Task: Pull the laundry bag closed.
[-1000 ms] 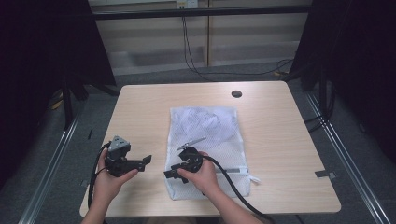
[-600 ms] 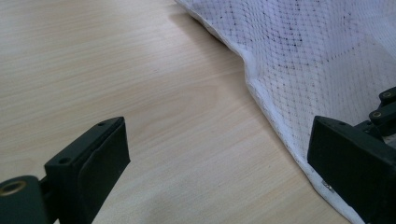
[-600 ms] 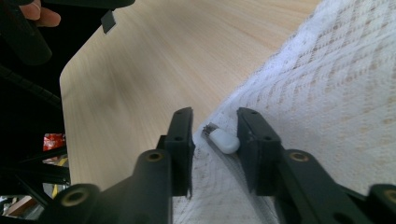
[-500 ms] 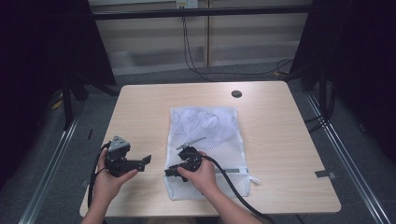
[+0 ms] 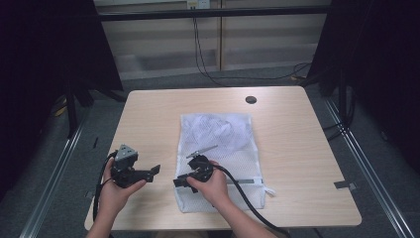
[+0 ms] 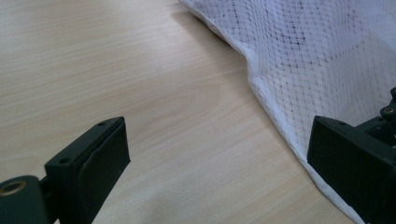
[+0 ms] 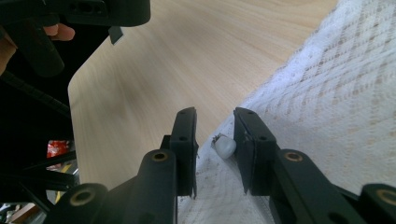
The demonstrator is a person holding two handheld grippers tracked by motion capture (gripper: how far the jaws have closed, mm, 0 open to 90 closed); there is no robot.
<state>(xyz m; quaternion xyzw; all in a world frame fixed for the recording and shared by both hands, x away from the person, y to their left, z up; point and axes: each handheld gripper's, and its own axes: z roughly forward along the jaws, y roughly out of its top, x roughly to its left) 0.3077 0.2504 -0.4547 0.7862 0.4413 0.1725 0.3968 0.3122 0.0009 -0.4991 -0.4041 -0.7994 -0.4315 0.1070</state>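
Right gripper: jaws narrowed to a small gap, just been closing; between them sits the white zipper pull at the left edge of the mesh laundry bag; pull looks to touch the right-hand jaw's inner face, a gap shows on the other side; can't tell if the pads actually pinch it; jaws low over the bag's hem, pointing toward the table's left edge.

Left gripper: jaws spread wide, nothing between them but bare table; bag's edge lies just beside its right-hand jaw, apart from the pads.

High view: left gripper near the front-left of the table, aimed at the right gripper, which rests on the bag's near-left corner; bag lies flat mid-table, running from the near edge toward the middle; small dark round hole in the tabletop farther back.
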